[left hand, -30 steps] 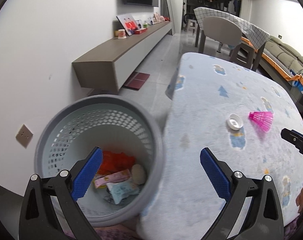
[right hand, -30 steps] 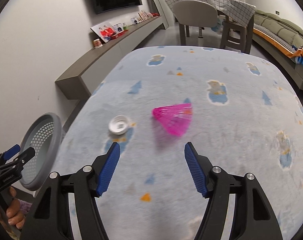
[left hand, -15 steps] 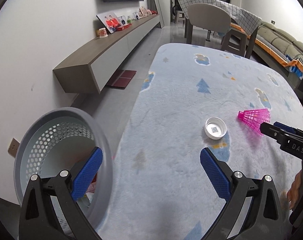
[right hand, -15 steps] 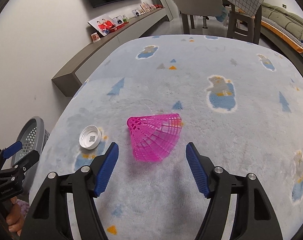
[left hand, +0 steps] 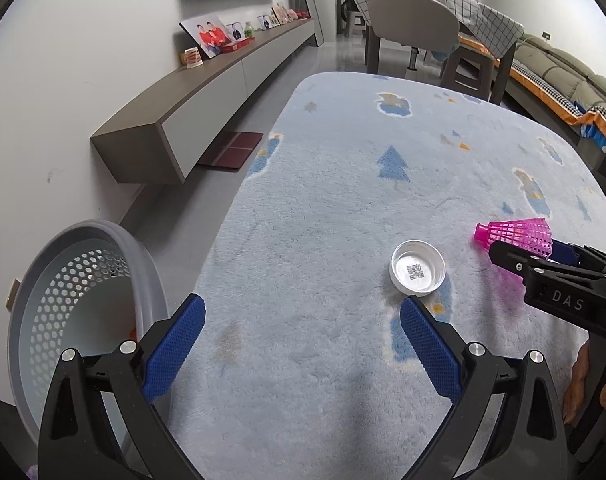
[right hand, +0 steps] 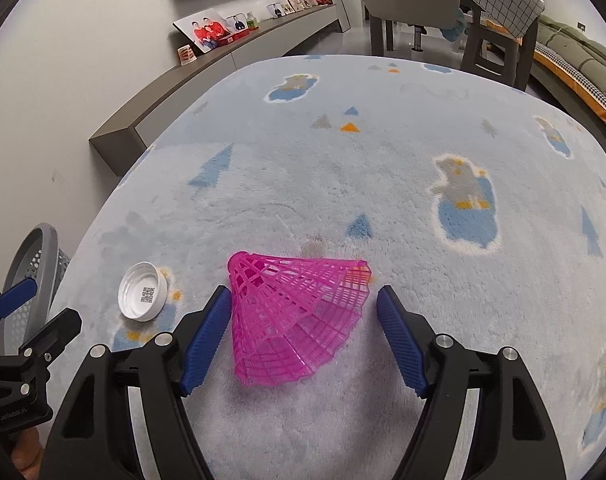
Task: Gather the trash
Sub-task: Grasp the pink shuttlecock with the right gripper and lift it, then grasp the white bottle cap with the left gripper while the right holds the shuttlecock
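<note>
A pink plastic shuttlecock (right hand: 299, 316) lies on its side on the pale blue rug (right hand: 343, 184). My right gripper (right hand: 303, 292) straddles it with its jaws opening; the left pad is close to the cork end, the right pad stands clear. A white bottle cap (left hand: 417, 272) lies open side up to the shuttlecock's left, also seen as the cap (right hand: 143, 297) in the right wrist view. My left gripper (left hand: 303, 308) is open and empty, with the cap just beyond its right fingertip. The shuttlecock (left hand: 519, 236) shows partly behind the right gripper's finger. A grey perforated trash basket (left hand: 75, 280) stands off the rug's left edge.
A low grey wall shelf (left hand: 175, 120) with photos and a cup runs along the left wall. A chair (left hand: 411, 28) and a table with a checked cloth stand beyond the rug. A sofa (left hand: 563, 68) is at the far right. A hand (left hand: 583, 384) holds the right gripper.
Both grippers moved forward and down over the rug. The left swung right, away from the basket, toward the cap. The right closed in until the shuttlecock lay between its widening jaws.
</note>
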Tool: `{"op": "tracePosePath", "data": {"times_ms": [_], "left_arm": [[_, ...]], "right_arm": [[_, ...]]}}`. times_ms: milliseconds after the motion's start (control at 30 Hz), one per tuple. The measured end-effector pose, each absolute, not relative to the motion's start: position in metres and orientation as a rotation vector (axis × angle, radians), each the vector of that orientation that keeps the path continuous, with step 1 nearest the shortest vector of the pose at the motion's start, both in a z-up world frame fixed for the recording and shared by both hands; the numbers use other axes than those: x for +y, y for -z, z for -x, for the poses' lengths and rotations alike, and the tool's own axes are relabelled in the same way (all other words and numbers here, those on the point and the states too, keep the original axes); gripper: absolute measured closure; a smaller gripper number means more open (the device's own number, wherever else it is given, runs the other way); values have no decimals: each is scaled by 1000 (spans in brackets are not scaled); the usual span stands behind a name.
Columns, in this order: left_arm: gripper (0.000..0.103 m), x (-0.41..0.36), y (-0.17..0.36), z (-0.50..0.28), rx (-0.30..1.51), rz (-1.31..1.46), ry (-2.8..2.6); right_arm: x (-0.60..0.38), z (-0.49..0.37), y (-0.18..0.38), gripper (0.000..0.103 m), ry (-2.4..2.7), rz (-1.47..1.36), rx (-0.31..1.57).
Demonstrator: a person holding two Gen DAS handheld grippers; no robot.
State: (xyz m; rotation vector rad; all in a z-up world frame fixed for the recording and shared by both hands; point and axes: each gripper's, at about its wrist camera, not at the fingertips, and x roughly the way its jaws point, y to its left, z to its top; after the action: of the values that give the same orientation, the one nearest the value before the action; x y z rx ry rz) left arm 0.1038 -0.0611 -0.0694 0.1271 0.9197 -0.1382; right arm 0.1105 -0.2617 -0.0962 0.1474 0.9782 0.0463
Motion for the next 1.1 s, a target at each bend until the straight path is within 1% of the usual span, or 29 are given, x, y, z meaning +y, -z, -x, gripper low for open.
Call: {"op": "tracePosePath", "data": {"times_ms": [167,200,233,500,567,1100], "left_arm": [[7,-63,73,-106,931,-124,138],[7,-64,73,-106,932,-125,138],[7,-65,74,-106,932,-125,139],[7,-75,73,-107,935,-121,161],[7,-80,74,-107,937,-119,171],[7,-109,93,-127,990,-91,185]], "right_arm": [[-251,-116,97,32,-49,-98,980],[-249,-116,97,35,-52,-93,975],[-248,-116,96,36,-55,-89,971],[-255,-104,88,51,-73,-128,942],[-259,-101,85,52,-72,-144,938],[-291,-81,64,53,-42,-233,886]]}}
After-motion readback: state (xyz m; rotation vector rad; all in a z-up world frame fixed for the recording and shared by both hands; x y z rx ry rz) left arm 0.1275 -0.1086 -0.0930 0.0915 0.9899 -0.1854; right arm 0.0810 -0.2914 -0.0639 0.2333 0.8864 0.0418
